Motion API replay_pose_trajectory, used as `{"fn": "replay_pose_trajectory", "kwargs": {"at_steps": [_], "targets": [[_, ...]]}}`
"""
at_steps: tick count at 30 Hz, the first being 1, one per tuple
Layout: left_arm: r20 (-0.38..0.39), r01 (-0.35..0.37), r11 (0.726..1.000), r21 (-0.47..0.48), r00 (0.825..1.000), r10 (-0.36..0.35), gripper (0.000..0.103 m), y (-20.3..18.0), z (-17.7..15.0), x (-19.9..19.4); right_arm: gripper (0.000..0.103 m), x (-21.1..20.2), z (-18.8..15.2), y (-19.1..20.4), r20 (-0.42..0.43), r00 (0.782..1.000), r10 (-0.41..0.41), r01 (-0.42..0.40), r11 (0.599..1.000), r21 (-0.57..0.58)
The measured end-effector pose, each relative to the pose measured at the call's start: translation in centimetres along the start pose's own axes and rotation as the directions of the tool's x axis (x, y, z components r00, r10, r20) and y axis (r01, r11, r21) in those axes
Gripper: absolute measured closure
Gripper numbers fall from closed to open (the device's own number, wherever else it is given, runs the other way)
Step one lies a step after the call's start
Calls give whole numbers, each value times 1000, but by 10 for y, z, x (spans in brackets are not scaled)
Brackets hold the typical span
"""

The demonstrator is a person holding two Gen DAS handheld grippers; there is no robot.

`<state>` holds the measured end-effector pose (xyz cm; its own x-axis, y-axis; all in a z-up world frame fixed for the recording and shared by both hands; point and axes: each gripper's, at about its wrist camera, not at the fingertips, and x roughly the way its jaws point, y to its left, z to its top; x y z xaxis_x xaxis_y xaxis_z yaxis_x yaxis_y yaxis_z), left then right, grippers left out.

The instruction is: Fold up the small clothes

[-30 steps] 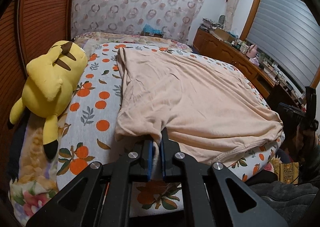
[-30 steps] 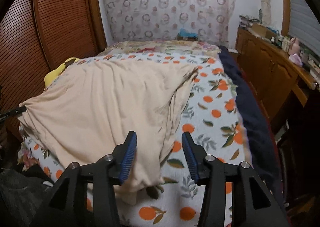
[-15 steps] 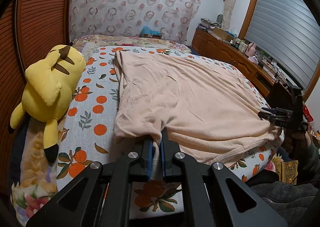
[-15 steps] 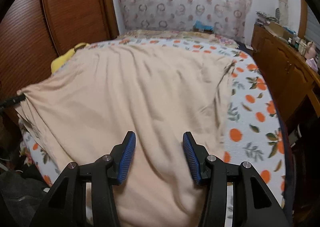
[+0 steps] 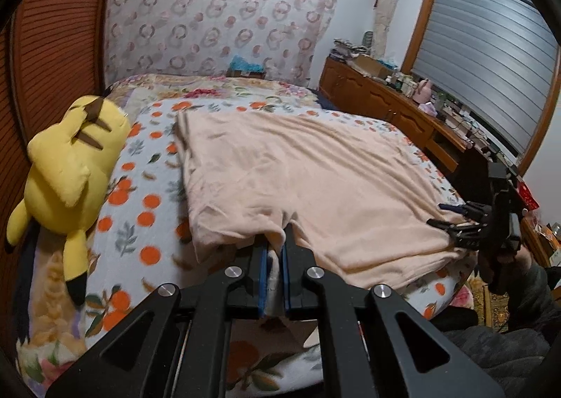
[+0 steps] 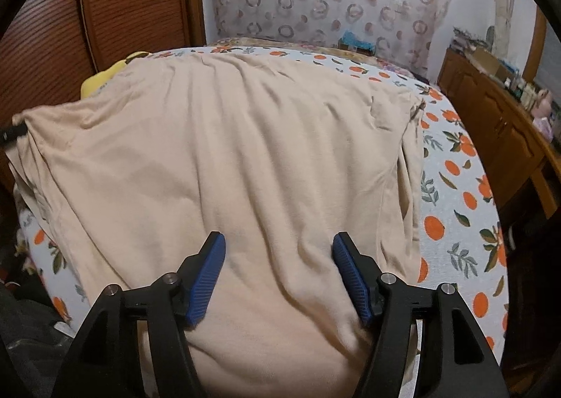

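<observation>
The left gripper [image 5: 274, 259] was clamped tight on the near edge of the shirt [image 5: 315, 180], a fold of peach cloth pinched between its blue pads [image 5: 262, 268] and bunched up just in front of the tips. From that pinch the shirt spread away across the bed [image 5: 147, 166], lying mostly flat with soft wrinkles, its far edge near the flowered blanket [image 5: 210, 89] at the head of the bed.

The right gripper [image 6: 278, 279] hovered over the opposite near corner of the shirt [image 6: 245, 152], its jaws opening and already standing wide. Cloth lay under and between the blue pads [image 6: 207, 279], but the pads did not press on it. In the left wrist view this gripper [image 5: 452, 219] showed at the right edge of the bed, its tips at the shirt's corner, with a dark sleeve [image 5: 533, 289] behind it.

The shirt covered most of the orange-print sheet [image 6: 455, 222], which showed bare along the right side in the right wrist view. A yellow plush [image 5: 70, 166] lay on its side on the left of the bed, beside the shirt but apart from it. Past the plush stood a slatted wooden door [image 5: 59, 47]. A patterned curtain [image 5: 217, 12] hung behind the bed, and a wooden cabinet [image 5: 378, 103] loaded with clutter ran along the right wall under a window blind [image 5: 491, 47].
</observation>
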<state>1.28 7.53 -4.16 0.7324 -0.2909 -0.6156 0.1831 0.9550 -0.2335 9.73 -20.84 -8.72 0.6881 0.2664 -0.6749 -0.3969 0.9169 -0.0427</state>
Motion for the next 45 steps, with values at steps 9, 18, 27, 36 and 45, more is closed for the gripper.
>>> {"fn": "replay_pose_trajectory", "kwargs": {"at_steps": [9,18,27,36,45], "targets": [[31,91,991,100,995,-95,96,-53,48,17,37,-24,-8,-22,40,999,8,-11,998,67],[11,219,948,231,974,-228,96,-135,88,50,37,-65,-28,-63,112,994,-18,5,993,116],[-79,337,886,318,941,-330,96,-209,99,81,37,-90,-47,-93,135,990,-32,8,985,174],[-163,369,859,355,929,-332,91,-250,86,99,37,-97,-56,-111,139,990,-30,2,980,198],[-183,330,887,321,941,-284,58,-219,71,100,37,-95,-54,-121,150,988,-23,-8,980,200]]}}
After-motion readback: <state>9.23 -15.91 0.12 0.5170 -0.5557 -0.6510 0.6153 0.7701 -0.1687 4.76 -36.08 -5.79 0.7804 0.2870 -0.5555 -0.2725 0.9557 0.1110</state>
